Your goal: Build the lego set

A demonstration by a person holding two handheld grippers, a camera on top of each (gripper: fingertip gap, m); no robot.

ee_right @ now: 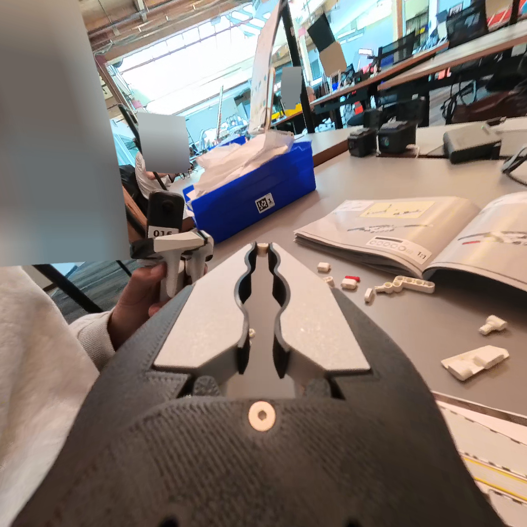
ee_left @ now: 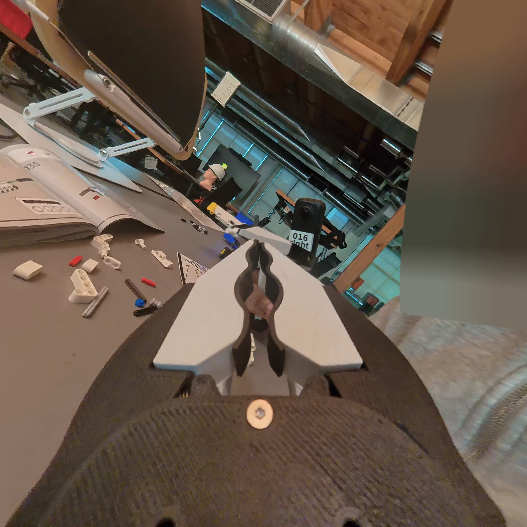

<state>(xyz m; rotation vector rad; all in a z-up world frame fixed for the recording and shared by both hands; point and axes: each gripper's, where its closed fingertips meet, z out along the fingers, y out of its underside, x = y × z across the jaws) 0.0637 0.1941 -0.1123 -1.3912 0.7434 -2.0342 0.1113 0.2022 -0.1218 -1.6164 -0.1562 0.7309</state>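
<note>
My left gripper (ee_left: 259, 245) is shut, tips touching, and I see nothing held between them. It hangs above the grey table (ee_left: 42, 356). Through its jaw gap a hand and a white handle show. My right gripper (ee_right: 262, 247) is shut on a small white lego piece (ee_right: 262, 245) at its tips, held over the table. Its grey fingers (ee_left: 268, 238) show just beyond my left gripper. A hand holds the left gripper (ee_right: 182, 242) at the left of the right wrist view. Loose parts lie on the table: a white bent beam (ee_left: 82, 286), red pieces (ee_left: 75, 260), a black axle (ee_left: 135, 289).
An open instruction booklet (ee_left: 57, 205) (ee_right: 399, 236) lies at the back. A white beam (ee_right: 407, 285), a white panel (ee_right: 476, 362) and a white connector (ee_right: 492, 325) lie by it. A blue bin (ee_right: 251, 194) with plastic bags stands behind. A monitor stand (ee_left: 85, 154) stands far left.
</note>
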